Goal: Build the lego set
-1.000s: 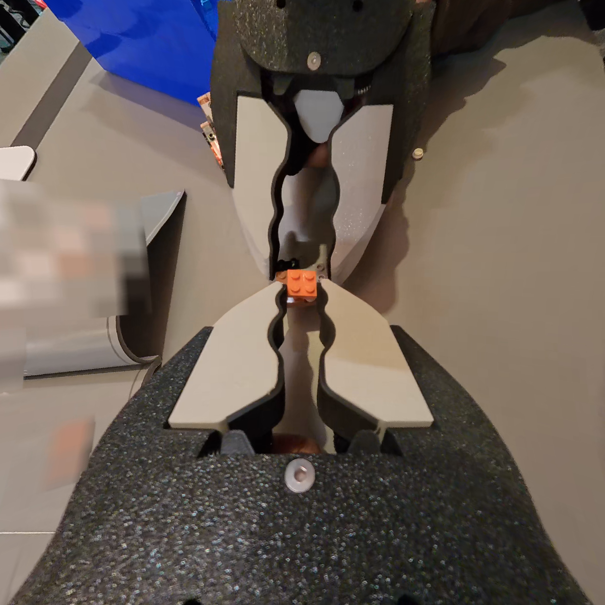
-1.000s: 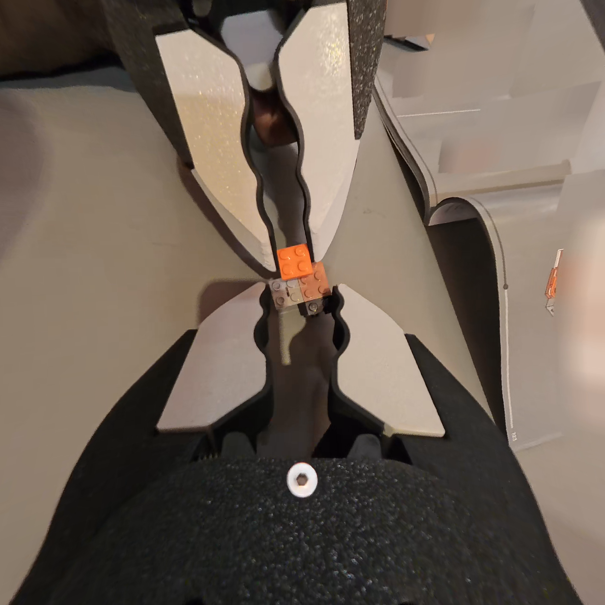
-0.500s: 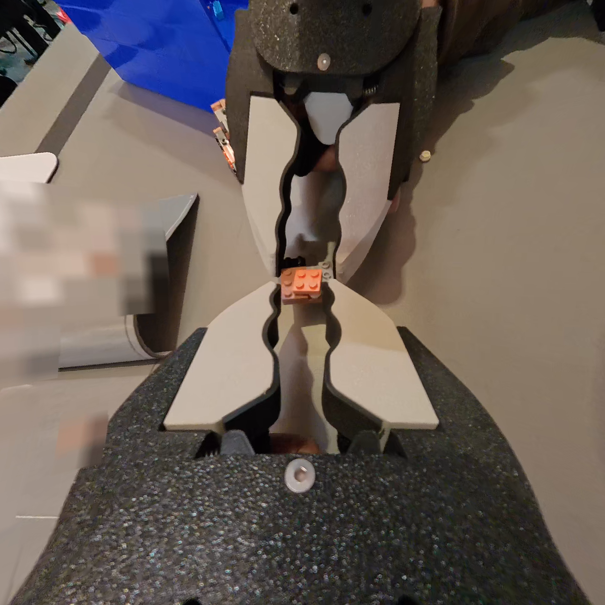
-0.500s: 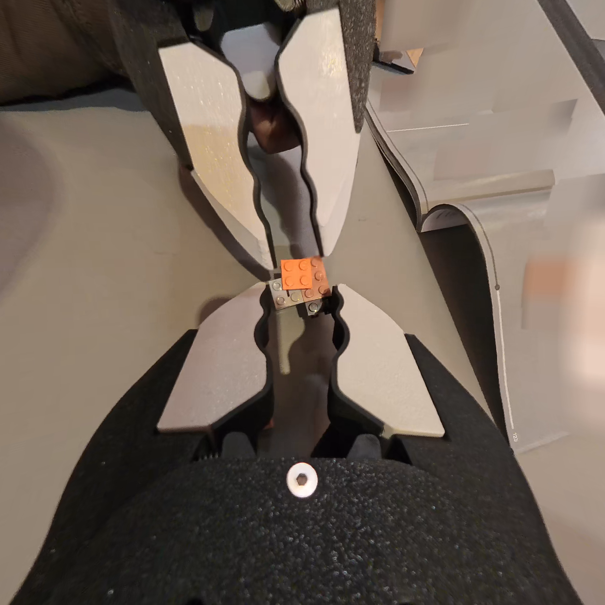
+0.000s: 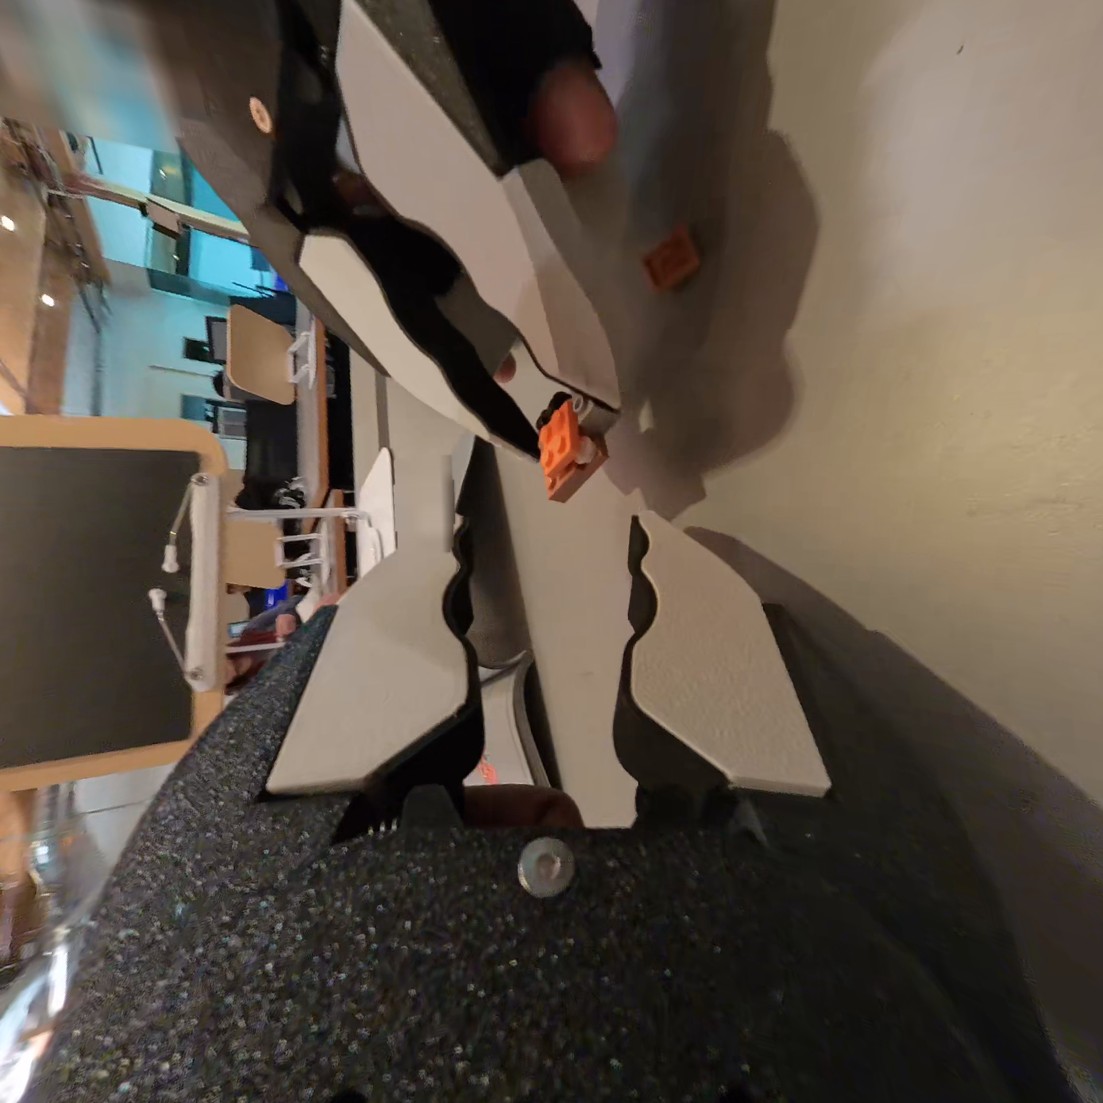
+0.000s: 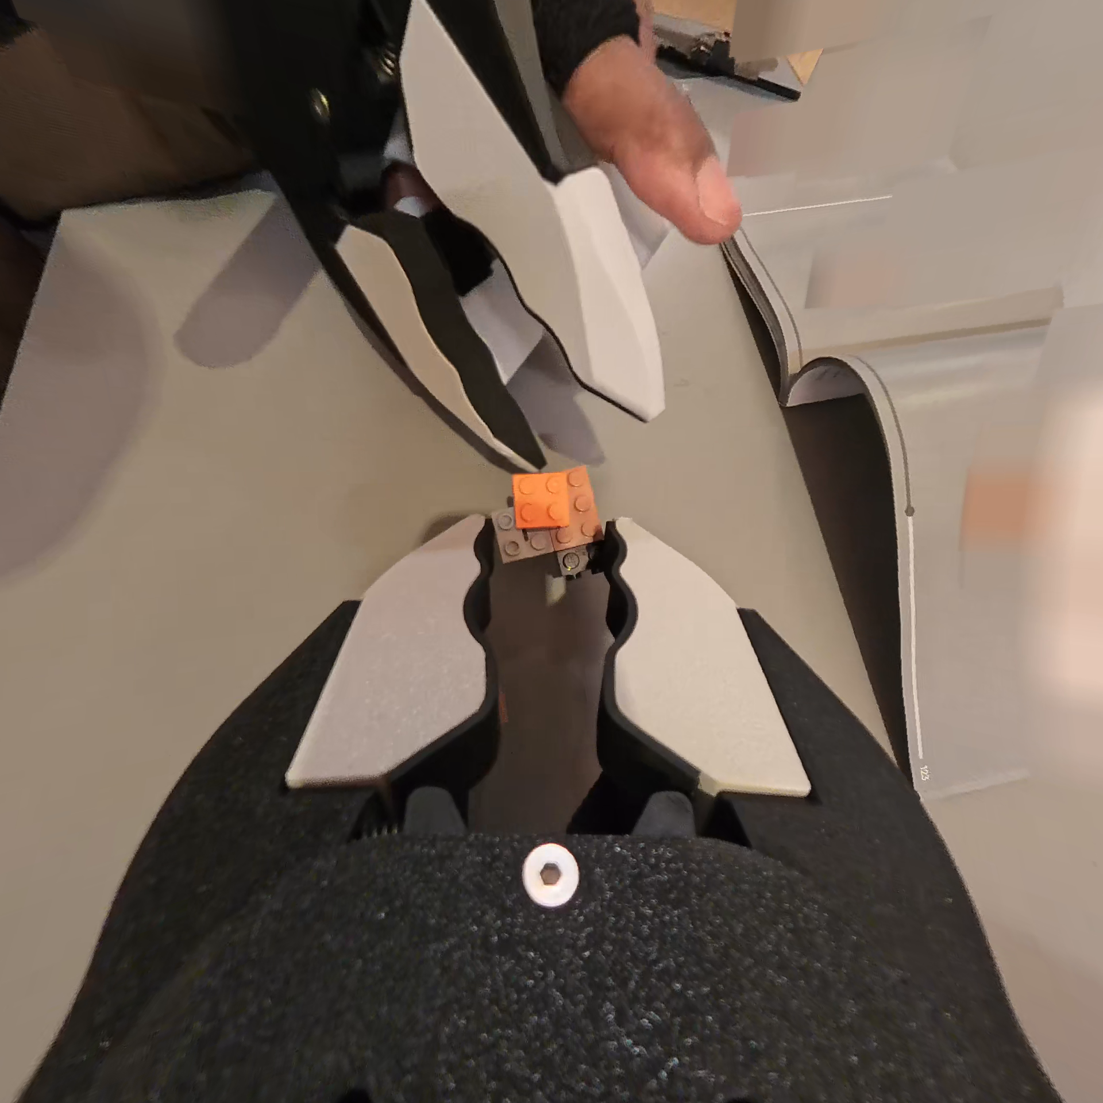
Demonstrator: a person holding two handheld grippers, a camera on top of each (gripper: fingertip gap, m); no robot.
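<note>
Lego assembly (image 6: 546,522): orange plate stacked on brown and grey plates.
Right gripper (image 6: 548,534): clenched on assembly.
Left gripper (image 6: 588,438): released, just beyond assembly.

Two close wrist cameras face each other across a grey table (image 6: 179,477); the left view is rolled sideways. Both share the small brick assembly (image 6: 549,513) (image 5: 564,453).
</note>
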